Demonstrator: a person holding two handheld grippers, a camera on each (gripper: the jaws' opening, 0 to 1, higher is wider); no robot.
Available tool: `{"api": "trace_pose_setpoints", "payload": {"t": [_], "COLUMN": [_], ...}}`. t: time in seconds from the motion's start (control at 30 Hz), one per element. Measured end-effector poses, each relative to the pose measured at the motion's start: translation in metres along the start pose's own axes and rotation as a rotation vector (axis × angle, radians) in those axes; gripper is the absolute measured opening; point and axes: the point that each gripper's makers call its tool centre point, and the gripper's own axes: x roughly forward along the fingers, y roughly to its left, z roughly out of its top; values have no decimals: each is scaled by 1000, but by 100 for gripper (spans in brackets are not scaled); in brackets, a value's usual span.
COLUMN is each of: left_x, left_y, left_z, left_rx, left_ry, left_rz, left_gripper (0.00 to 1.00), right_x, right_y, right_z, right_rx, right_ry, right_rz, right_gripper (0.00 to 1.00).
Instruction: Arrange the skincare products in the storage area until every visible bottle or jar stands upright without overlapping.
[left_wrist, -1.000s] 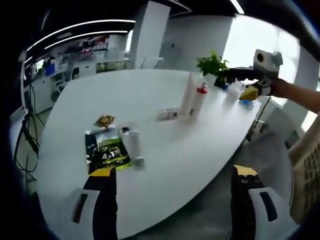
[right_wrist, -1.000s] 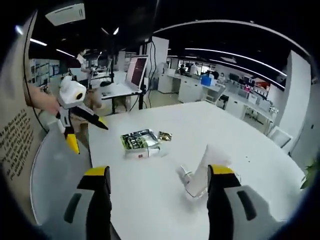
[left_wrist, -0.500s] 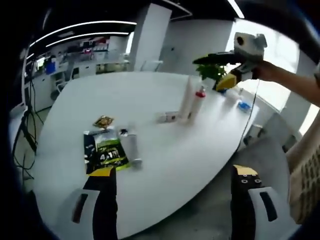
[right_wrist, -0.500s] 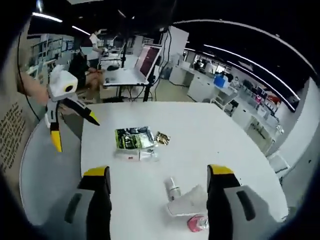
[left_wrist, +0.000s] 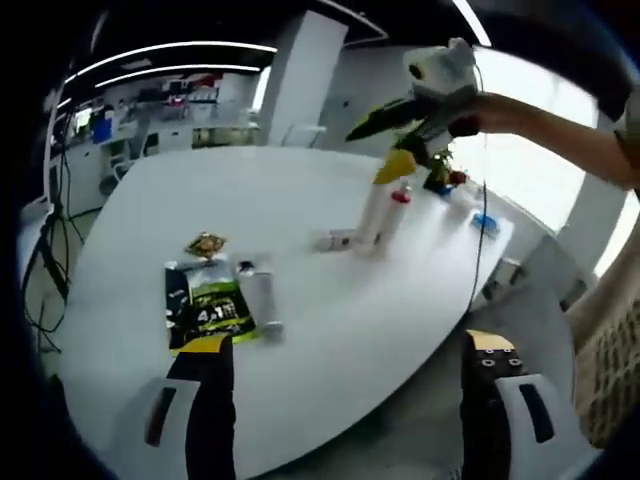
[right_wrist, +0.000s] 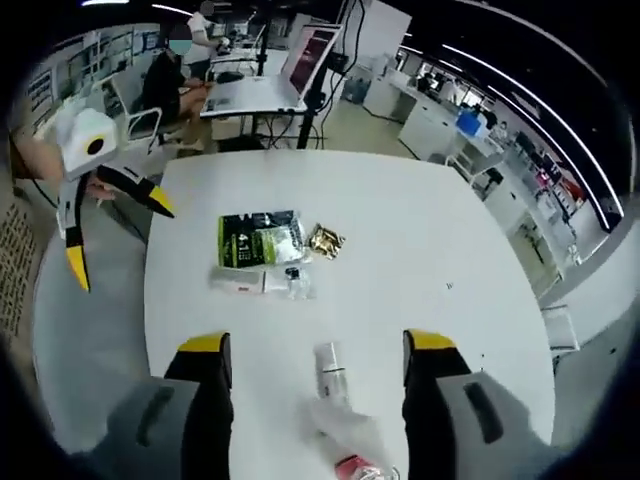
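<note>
On the white table (left_wrist: 300, 190) a tall white tube (left_wrist: 374, 212) and a red-capped bottle (left_wrist: 397, 208) stand upright side by side. A small bottle (left_wrist: 338, 239) lies beside them. A clear bottle (left_wrist: 262, 294) lies against a green and black sachet pack (left_wrist: 208, 306), near a small gold sachet (left_wrist: 206, 243). My left gripper (left_wrist: 348, 343) is open, low at the table's near edge. My right gripper (left_wrist: 372, 150) hangs open above the tube. From above I see the tube (right_wrist: 345, 430), small bottle (right_wrist: 328, 368), lying bottle (right_wrist: 258, 283), pack (right_wrist: 256, 238), my right gripper (right_wrist: 318, 343) and left gripper (right_wrist: 120, 245).
A green plant (left_wrist: 440, 175) and a small blue item (left_wrist: 484, 220) sit at the table's far right end. Desks, a laptop stand (right_wrist: 310, 60) and seated people lie beyond the table. A cable hangs from the right gripper near the table's right edge.
My right gripper has risen and swung in over the upright tube and red-capped bottle, so it looks down on the table. My left gripper has stayed put. The products have not moved.
</note>
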Motion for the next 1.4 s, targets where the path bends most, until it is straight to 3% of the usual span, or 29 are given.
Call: {"api": "trace_pose_setpoints", "payload": {"t": [0.3,0.57,0.73,1.2,1.4], "left_x": [6,10,11,12,11], "left_y": [0,3,8,18,20], "left_z": [6,8,7,9,8], "left_rx": [8,-7,-17,-38,-42], "left_ry": [-3,2,6,-2,-1], "left_rz": [-18,-28,-29,-25,-24], "left_gripper": [92,91,91,91,91], "right_x": [38,74,92,117,120], "right_y": [-11,-13,-12,2,4], "right_z": [-12,-24,-38,-78,-92], "right_rx": [24,32,82,107,111], "right_ry": [162,257,321,487,513], "right_rz": [83,120,151,169,153], "right_gripper": [62,54,52,41,39]}}
